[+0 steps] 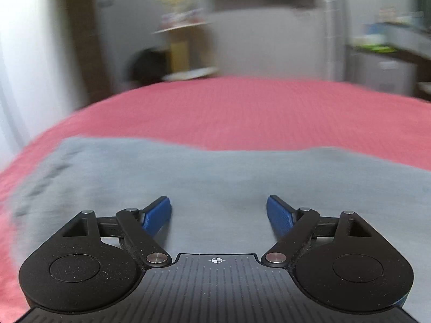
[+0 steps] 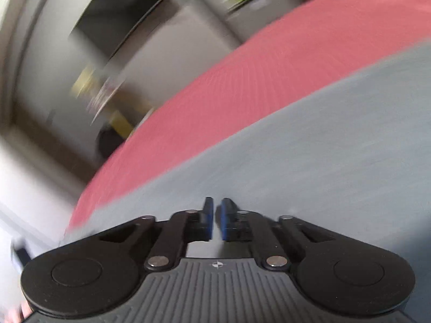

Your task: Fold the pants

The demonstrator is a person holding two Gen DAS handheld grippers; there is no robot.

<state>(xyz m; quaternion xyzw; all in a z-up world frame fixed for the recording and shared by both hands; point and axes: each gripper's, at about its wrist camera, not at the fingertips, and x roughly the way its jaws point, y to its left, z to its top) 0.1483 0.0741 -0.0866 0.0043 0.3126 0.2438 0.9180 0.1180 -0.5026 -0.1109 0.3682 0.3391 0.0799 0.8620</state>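
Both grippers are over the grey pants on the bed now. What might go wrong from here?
1. The left gripper is open above the pants with nothing between its pads; closing here may pinch only the top layer.
2. The right gripper looks shut with no cloth visibly held, so it would have to open before it can grab.
3. Both views are motion-blurred; the pants' edge against the red bedspread is hard to judge.
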